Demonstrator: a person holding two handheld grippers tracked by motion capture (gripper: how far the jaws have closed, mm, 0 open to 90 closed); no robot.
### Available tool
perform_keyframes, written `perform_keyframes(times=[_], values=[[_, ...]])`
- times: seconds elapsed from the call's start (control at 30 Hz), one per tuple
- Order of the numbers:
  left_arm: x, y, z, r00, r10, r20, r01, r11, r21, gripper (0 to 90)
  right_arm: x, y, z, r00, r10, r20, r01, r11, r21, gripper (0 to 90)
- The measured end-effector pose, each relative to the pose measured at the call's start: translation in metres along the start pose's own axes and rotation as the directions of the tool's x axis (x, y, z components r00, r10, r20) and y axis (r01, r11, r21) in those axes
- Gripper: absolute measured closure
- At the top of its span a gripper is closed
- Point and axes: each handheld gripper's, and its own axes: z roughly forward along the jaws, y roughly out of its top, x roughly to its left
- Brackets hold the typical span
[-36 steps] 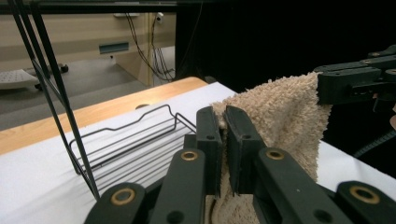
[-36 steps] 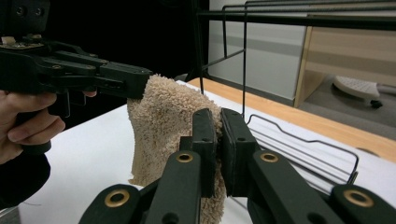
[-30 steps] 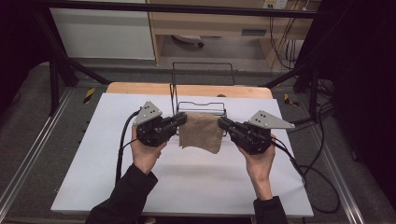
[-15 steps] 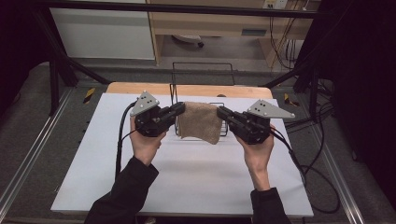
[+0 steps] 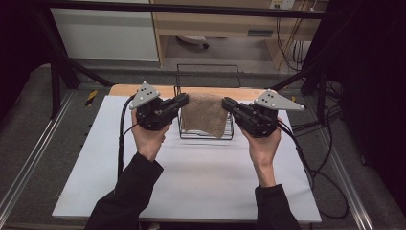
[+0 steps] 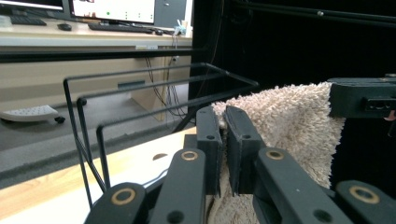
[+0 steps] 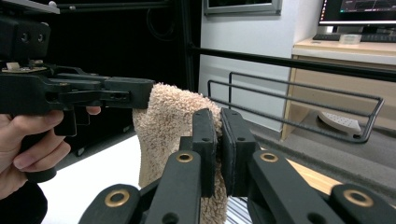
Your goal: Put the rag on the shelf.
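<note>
From my left gripper (image 6: 223, 135) view, jaws pinch one top corner of the tan towel (image 5: 205, 114); right gripper (image 7: 218, 135) view shows the same on the other corner. High view adds the towel stretched before the wire rack (image 5: 208, 72) above the table (image 5: 191, 182). Both hands now higher, nearer the rack than before.

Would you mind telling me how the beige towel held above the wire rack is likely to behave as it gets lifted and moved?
The towel is probably floppy: it sags between the left tool and right tool. Its fluffy pile suggests it grips well rather than slipping. It likely could snag on the wire rack.
</note>
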Motion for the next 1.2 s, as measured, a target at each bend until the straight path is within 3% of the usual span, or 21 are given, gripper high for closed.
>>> perform_keyframes(times=[0.73,1.2], values=[[0.008,0.035,0.011,0.9996,0.006,-0.027,-0.007,0.9987,-0.050,84.4,-0.007,0.039,0.012,0.9987,-0.021,0.046,0.023,0.999,-0.041,85.4],[0.013,0.052,0.022,0.9988,0.014,-0.048,-0.016,0.9980,-0.061,84.4,-0.017,0.053,0.022,0.9968,-0.016,0.078,0.020,0.999,-0.046,85.5]])
